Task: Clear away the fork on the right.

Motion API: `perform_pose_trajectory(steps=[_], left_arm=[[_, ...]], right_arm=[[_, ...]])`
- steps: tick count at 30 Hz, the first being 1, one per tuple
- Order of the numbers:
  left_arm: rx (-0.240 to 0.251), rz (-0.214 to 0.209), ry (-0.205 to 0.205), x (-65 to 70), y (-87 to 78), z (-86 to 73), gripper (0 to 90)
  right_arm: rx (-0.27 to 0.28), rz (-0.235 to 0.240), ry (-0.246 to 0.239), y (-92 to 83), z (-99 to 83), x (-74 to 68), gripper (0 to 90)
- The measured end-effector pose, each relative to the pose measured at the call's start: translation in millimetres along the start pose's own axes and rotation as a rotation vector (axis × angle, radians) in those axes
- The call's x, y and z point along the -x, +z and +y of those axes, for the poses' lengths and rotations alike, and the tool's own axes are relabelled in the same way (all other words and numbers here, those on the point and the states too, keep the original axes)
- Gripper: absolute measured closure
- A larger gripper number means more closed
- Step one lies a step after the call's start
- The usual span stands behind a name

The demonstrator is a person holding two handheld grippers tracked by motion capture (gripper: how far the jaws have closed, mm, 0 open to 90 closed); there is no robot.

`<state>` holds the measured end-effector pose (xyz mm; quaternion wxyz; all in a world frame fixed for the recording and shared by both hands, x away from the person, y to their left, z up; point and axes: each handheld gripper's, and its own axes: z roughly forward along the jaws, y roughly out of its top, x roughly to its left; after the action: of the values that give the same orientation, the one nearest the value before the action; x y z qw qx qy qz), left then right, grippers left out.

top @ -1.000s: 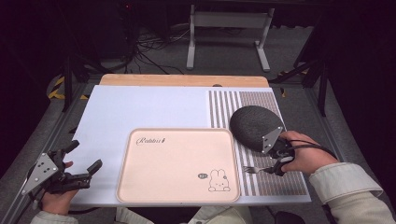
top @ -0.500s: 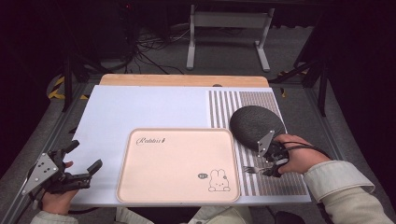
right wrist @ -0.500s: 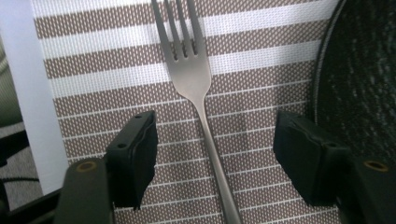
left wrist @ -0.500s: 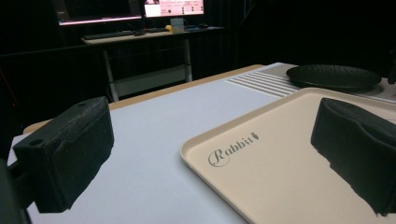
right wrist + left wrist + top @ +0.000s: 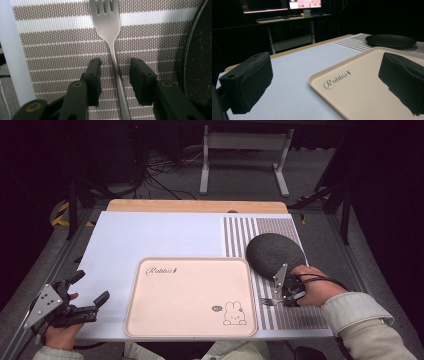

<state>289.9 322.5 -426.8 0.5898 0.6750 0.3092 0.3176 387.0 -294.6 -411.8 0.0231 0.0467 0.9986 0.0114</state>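
A steel fork point(image 5: 110, 27) lies flat on the brown-and-white striped placemat point(image 5: 62, 37), tines pointing away from me. My right gripper point(image 5: 115, 63) straddles its handle; the jaws have just been closing, and a gap still shows on each side, so it is open. From above, that gripper point(image 5: 285, 292) sits just in front of the black plate point(image 5: 275, 252), with the fork point(image 5: 267, 301) at its left. My left gripper point(image 5: 91, 286) hovers open and holds nothing at the table's front left corner, pointing toward the beige tray point(image 5: 362, 82).
The beige rabbit-print tray point(image 5: 190, 292) lies front and centre on the white table top. The black plate point(image 5: 200, 62) borders the fork on the right. A wooden strip point(image 5: 195, 206) runs along the far edge, with a metal stand and cables on the floor beyond.
The right gripper's jaws have narrowed around the fork handle, and the hand has shifted slightly down toward the mat. The left gripper has stayed put.
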Motion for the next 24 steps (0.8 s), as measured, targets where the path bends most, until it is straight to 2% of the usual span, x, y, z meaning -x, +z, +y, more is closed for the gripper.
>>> perform_pose_trajectory(steps=[7, 11, 12, 13, 17, 24], left_arm=[[0.001, -0.002, -0.001, -0.1, -0.2, 0.1, 0.1], [0.002, -0.003, -0.002, -0.1, 0.0, 0.0, 0.1], [0.002, -0.003, -0.002, -0.1, -0.1, 0.0, 0.1], [0.003, -0.003, -0.002, -0.1, -0.1, 0.0, 0.1], [0.002, -0.004, -0.003, -0.1, 0.0, 0.0, 0.1], [0.002, -0.004, -0.004, -0.1, 0.0, -0.1, 0.1]], right_arm=[[-0.035, 0.007, -0.029, 1.0, 2.1, 0.5, 77.2], [-0.036, 0.019, -0.029, 1.3, 1.4, 2.7, 78.3], [-0.036, 0.017, -0.032, 1.3, 1.5, 2.8, 82.2], [-0.042, 0.013, -0.047, 1.3, 1.6, 2.7, 82.5], [-0.047, 0.015, -0.058, 2.0, 2.5, 3.1, 83.1], [-0.045, 0.019, -0.061, 2.1, 2.4, 3.2, 83.9]])
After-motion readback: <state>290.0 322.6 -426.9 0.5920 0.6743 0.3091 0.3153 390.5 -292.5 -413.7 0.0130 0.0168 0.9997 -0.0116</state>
